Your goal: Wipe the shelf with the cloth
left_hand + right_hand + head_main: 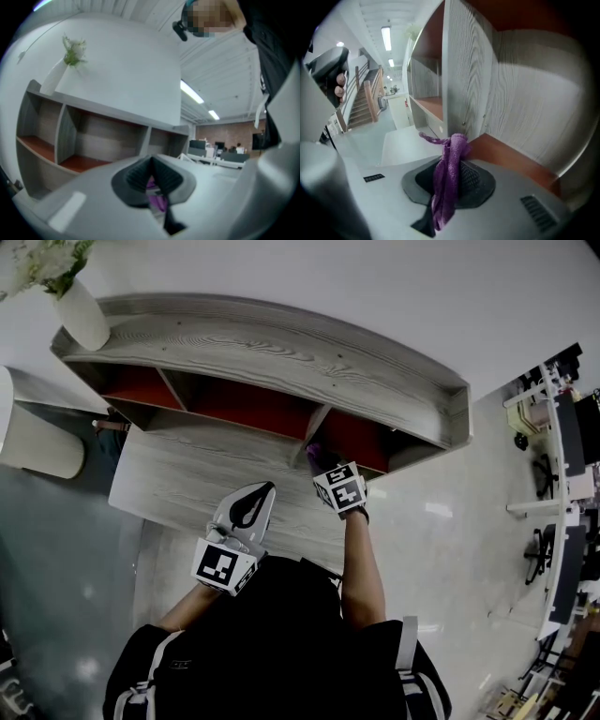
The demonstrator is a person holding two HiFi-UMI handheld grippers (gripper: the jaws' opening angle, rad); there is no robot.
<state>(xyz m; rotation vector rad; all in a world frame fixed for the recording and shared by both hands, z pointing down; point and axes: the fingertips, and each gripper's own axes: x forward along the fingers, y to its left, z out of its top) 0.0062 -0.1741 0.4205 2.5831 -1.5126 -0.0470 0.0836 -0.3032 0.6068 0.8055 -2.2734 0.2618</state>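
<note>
The grey wooden shelf (281, 352) with red-brown compartment floors stands on a desk (187, 484). My right gripper (323, 465) is shut on a purple cloth (317, 456) at the mouth of the right compartment. In the right gripper view the cloth (449, 173) hangs bunched between the jaws of the gripper (452, 180), just in front of the upright divider (464, 70) and the compartment floor (506, 157). My left gripper (262, 491) hovers over the desk, shut and empty, pointing at the shelf (93, 136). A bit of purple (157, 201) shows beyond the left gripper (151, 164).
A white vase (82, 315) with flowers stands on the shelf top at the left end. A white rounded object (37, 437) sits left of the desk. Office furniture (562, 427) lines the far right. Stairs (361, 108) show beyond the desk.
</note>
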